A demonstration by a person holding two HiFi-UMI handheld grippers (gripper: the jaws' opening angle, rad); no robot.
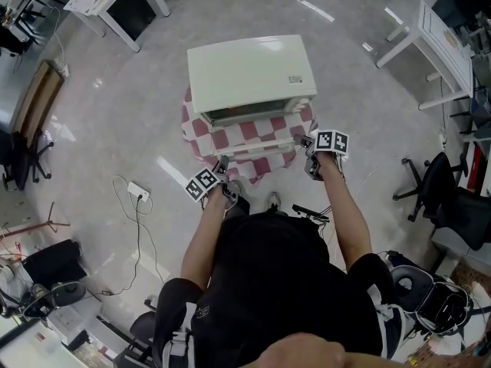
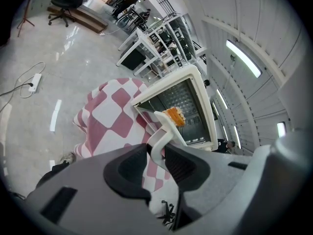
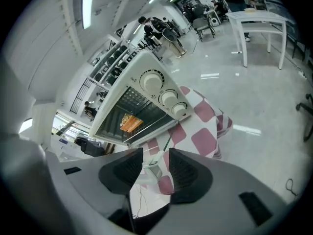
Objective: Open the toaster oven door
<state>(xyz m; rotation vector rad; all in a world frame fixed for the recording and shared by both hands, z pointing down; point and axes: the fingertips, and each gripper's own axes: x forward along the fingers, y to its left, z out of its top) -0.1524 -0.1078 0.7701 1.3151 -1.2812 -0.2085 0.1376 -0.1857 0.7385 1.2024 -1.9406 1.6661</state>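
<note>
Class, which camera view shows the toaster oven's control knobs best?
The right gripper view: all three knobs face the camera, unobstructed. The head view shows the toaster oven from above, with the knobs hidden. The left gripper view shows its interior, but no knobs.

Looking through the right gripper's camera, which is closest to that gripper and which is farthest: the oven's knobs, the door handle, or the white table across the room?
1. Door handle, right between the right gripper's open jaws.
2. Control knobs, higher up on the toaster oven's front.
3. White table, far across the floor, upper right.
</note>
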